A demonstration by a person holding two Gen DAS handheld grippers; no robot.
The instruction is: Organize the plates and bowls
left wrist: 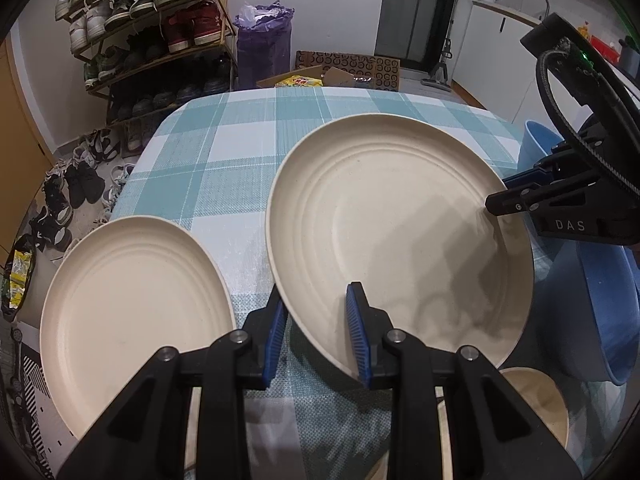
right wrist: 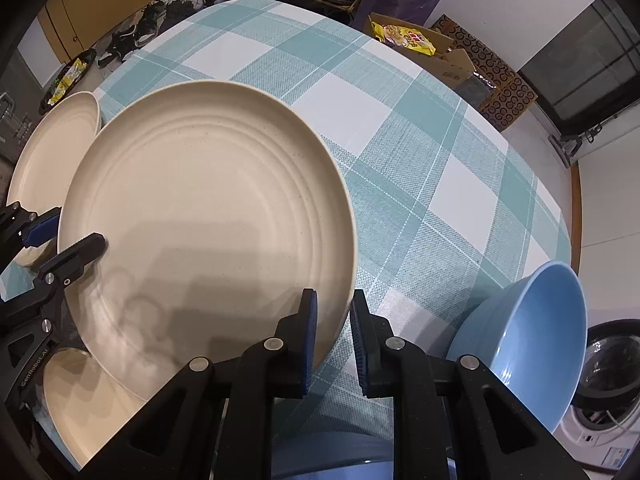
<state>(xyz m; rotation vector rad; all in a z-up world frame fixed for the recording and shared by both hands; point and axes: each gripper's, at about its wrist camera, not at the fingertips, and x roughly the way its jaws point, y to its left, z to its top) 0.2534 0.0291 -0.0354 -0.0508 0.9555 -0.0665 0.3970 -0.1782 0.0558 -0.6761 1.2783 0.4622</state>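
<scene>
Cream plate [left wrist: 384, 216] tilted above the checked table [left wrist: 224, 152], left gripper [left wrist: 318, 334] clamped on its near rim, right gripper [right wrist: 334, 344] pinching its opposite rim, second plate [left wrist: 132, 304] at the table's left edge

A table [right wrist: 420, 152] in teal-and-white check cloth bears cream plates [left wrist: 132, 304] and a blue bowl [right wrist: 532, 344].

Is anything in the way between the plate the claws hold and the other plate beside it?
Nothing visible. Only checked tablecloth lies between the held plate and the other plate. The left claw and right claw grip the held plate's rim.
</scene>
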